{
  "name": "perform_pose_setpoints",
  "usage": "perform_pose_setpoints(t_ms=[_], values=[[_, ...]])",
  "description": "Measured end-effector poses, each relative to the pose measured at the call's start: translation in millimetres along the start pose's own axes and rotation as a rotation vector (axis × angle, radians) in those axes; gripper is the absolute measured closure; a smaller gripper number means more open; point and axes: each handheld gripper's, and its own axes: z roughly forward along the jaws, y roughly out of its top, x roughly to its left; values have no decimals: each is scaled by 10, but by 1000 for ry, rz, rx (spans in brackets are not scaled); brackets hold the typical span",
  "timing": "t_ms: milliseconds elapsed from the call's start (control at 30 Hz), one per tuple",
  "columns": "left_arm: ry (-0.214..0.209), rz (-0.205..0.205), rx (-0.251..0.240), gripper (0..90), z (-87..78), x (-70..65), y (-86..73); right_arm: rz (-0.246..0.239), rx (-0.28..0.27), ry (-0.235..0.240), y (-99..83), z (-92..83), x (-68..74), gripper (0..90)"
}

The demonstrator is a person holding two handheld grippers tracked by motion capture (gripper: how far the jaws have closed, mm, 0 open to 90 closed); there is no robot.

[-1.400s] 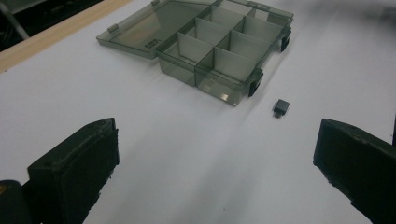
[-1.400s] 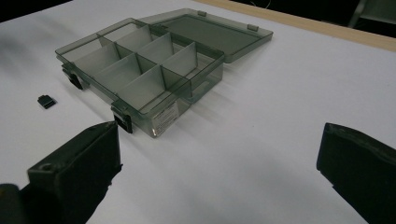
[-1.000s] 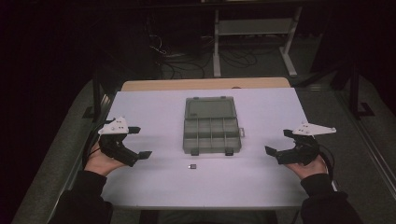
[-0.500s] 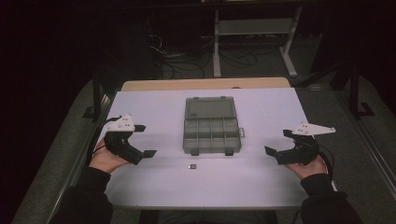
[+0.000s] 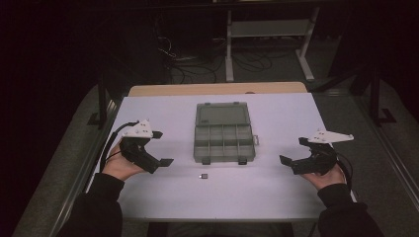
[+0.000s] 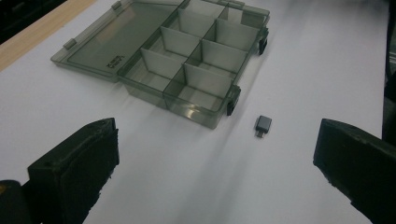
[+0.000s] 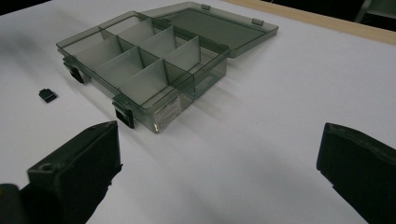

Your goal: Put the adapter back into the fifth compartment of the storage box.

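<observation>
Small dark adapter point(image 5: 203, 176) lies flat on the white table point(image 5: 276, 197), between the two grippers and nearer the left one, off its jaw tips toward the table's middle. In the left gripper view the adapter point(image 6: 262, 125) sits ahead of the jaws, closer to the right-hand jaw, nothing touching it. In the right gripper view the adapter point(image 7: 47, 95) is far off at the left edge, beyond the left-hand jaw.

Organizer box point(image 5: 225, 132), smoky clear plastic, stands open between the grippers and farther from the person than both, lid laid back flat on the far side, two rows of compartments, all look bare. Adapter is just in front of the box's near wall, apart from it, near one dark latch point(image 6: 232, 101).

Left gripper point(image 5: 157, 148): jaws spread wide, holding nothing, tips aimed toward the box and adapter, held in the person's left hand point(image 5: 118, 167) above the table. Right gripper point(image 5: 292, 154): jaws spread wide too, nothing between them, tips aimed in toward the box, well apart from it, held in the right hand point(image 5: 327, 176). Black cable trails from each gripper.
</observation>
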Motion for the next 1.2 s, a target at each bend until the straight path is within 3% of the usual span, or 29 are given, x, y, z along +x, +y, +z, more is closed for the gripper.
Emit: perform_pose_setpoints(t_ms=[900, 1200], values=[[-40, 76, 64, 4, 296, -118, 208, -7, 7, 16, -1, 12, 11, 0], [-71, 105, 96, 4, 459, -183, 268, -9, 6, 18, 2, 7, 16, 0]])
